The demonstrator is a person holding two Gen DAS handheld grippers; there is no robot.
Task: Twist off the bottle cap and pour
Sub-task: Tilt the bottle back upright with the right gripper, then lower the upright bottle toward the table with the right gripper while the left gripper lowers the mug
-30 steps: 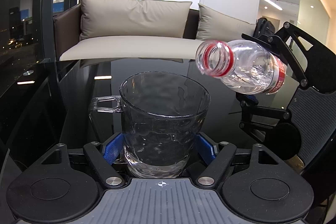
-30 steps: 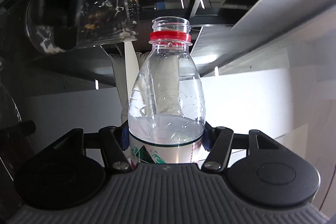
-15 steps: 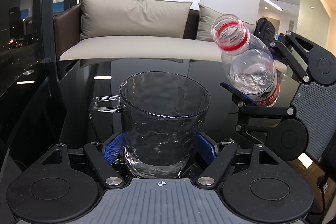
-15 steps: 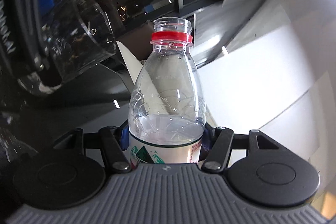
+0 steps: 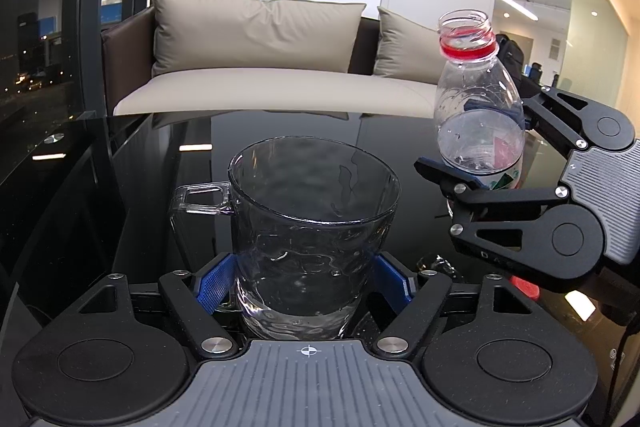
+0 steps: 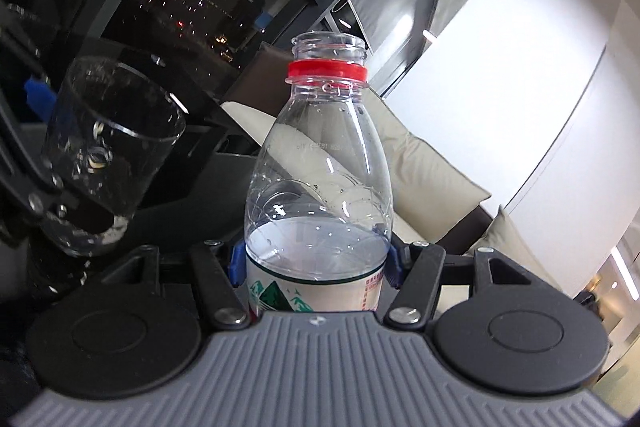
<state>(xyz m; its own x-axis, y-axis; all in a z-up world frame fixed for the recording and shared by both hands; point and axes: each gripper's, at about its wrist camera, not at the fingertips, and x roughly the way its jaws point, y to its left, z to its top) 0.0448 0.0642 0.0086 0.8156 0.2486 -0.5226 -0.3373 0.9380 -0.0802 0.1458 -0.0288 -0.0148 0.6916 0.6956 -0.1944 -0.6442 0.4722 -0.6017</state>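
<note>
Since a second ago the bottle [image 5: 478,115] has swung from lying nearly level, mouth toward the mug, to standing close to upright beside it; the mug has not shifted. Right gripper [image 5: 486,169] has its jaws closed on the bottle's labelled lower body, blue pads pressed to either side in the right wrist view; the mouth is open, uncapped, with only the red ring [image 6: 326,71] left on the neck; water fills roughly the lower part of the bottle [image 6: 320,195]. Left gripper [image 5: 306,279] has its jaws closed on the base of the glass mug [image 5: 314,227], blue pads against the glass on both sides; the mug sits upright on the black desk [image 5: 132,187], handle pointing left, water in its bottom. Something small and red [image 5: 524,287] lies on the desk under the right gripper; too hidden to tell what it is. Behind the desk stands a sofa [image 5: 256,59] with beige cushions.
</note>
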